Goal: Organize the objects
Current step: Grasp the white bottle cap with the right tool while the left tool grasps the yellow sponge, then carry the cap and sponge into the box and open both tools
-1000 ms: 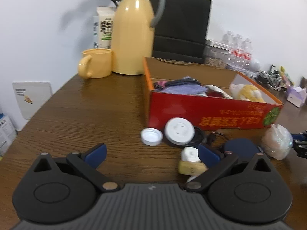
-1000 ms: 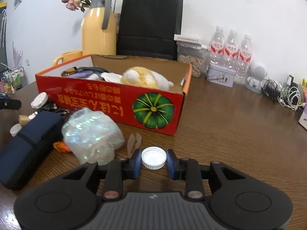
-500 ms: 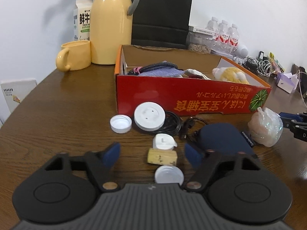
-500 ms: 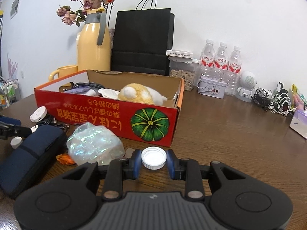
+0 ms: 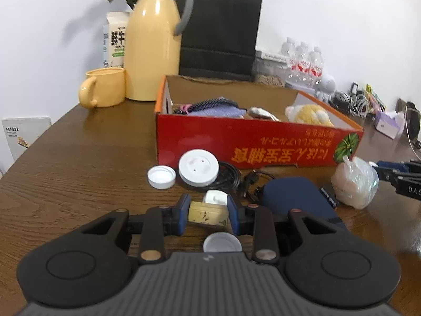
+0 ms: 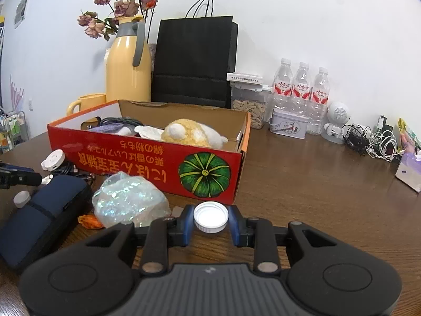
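The left gripper (image 5: 208,213), tilted down over the table (image 5: 79,163), is closing its jaws on a cork block (image 5: 208,212) (pads at both ends). The right gripper (image 6: 211,220) clamps a white bottle cap (image 6: 211,216) beside the red box (image 6: 147,164), printed with Japanese lettering.

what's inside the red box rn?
Red box holds a yellow-white plush toy, a purple cloth and a dark braided cord. Whatever lies beneath them is hidden by the near wall.
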`<state>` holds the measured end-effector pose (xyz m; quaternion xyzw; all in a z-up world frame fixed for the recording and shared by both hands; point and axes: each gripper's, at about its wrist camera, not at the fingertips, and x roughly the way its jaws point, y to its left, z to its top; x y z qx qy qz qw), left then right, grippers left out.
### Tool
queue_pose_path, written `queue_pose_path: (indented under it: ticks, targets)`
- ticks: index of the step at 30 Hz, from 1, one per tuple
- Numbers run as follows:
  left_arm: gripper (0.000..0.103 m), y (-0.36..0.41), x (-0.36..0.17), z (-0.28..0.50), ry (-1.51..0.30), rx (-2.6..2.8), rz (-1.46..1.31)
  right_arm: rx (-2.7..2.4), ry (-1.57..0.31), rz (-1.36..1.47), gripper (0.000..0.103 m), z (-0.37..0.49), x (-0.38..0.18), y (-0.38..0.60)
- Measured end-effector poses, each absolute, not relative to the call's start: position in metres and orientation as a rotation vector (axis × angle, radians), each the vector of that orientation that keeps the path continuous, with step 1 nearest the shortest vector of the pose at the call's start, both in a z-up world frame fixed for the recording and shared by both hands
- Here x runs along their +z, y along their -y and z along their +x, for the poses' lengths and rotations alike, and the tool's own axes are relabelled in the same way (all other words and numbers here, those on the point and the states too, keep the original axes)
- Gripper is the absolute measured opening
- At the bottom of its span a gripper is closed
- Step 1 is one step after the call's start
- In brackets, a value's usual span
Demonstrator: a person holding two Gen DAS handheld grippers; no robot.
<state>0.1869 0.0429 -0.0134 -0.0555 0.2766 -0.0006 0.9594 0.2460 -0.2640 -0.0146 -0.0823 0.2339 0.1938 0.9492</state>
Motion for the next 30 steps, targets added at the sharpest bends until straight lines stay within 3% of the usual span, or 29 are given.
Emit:
queue_pose_path:
  ticks: [14, 30]
  targets:
    - [0.031, -0.038, 0.019, 0.186, -0.465, -0.01, -0.086, 0.437, -0.385, -0.132, 0.027, 0.249, 0.014, 0.259]
    - [0.031, -0.006, 0.074, 0.264, -0.334, -0.05, -0.093, 0.568, -0.277, -0.175, 0.027, 0.309, 0.072, 0.161]
